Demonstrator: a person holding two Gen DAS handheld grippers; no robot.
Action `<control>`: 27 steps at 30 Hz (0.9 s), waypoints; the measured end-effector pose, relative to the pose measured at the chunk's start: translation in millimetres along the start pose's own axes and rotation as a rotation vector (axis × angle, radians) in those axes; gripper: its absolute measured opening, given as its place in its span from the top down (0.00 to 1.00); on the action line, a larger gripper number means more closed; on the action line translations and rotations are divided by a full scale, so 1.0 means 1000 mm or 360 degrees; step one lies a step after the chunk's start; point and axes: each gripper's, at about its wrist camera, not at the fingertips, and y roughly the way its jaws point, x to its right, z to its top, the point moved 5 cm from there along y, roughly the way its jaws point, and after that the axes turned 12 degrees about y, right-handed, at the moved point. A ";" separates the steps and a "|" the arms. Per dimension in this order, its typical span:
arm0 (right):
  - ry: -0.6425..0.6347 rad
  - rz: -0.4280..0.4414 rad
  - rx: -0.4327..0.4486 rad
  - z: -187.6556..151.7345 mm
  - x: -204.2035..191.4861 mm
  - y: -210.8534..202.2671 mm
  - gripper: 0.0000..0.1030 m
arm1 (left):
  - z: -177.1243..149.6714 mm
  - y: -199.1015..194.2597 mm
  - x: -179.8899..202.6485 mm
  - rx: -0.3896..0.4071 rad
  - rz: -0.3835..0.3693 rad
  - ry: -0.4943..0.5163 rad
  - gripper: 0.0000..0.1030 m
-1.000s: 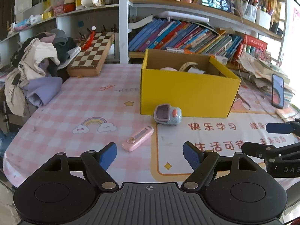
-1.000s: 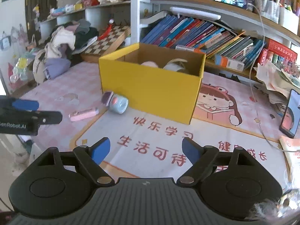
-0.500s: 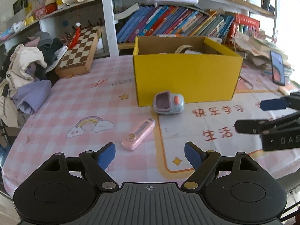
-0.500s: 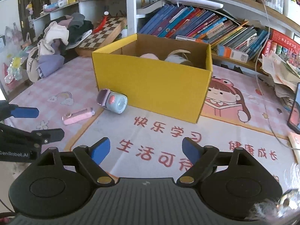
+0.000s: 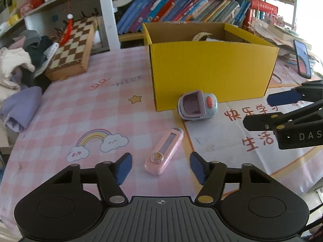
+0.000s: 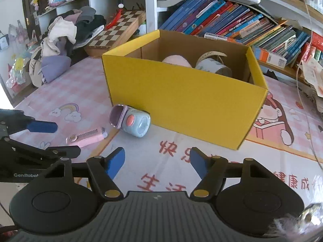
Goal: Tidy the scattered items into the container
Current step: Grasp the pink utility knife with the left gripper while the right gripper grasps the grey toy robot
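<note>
Left wrist view: my left gripper [image 5: 160, 168] and right gripper [image 6: 157, 162] gape wide and hold nothing; a roll [image 6: 214, 66] sits in the box [image 5: 210, 71], while the toy [image 5: 197, 105] and cutter [image 5: 164, 154] in front of the box are left to tidy.

chessboard [image 5: 73, 46] leans on shelf | clothes [image 6: 66, 32] heaped left | books [image 5: 181, 6] behind | phone [image 5: 302, 61] right

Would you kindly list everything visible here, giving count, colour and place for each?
Box: one, yellow, mid-table, open-topped.
Items in the box: at least two, pink and white, partly hidden.
Toy: one, blue-grey and lilac, at the box's front corner.
Utility knife: one, pink, on the cloth ahead of the left gripper.
Chessboard: one, brown and cream, far left.
Clothes: a pile, mixed colours, left edge.
Books: many, multicoloured, shelf behind.
Phone: one, dark, right.
Left gripper: black, blue pads, open.
Right gripper: same, open.
</note>
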 end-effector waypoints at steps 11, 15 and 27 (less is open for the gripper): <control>-0.0057 0.0055 -0.0072 0.017 -0.019 0.036 0.33 | 0.009 0.030 -0.014 -0.0057 -0.0126 0.0067 0.58; 0.0001 0.0070 -0.0107 0.021 -0.022 0.047 0.32 | 0.008 0.033 -0.013 -0.0072 -0.0178 0.0125 0.65; 0.0177 0.0117 -0.0210 0.032 -0.030 0.080 0.27 | 0.007 0.030 -0.013 -0.0083 -0.0232 0.0163 0.78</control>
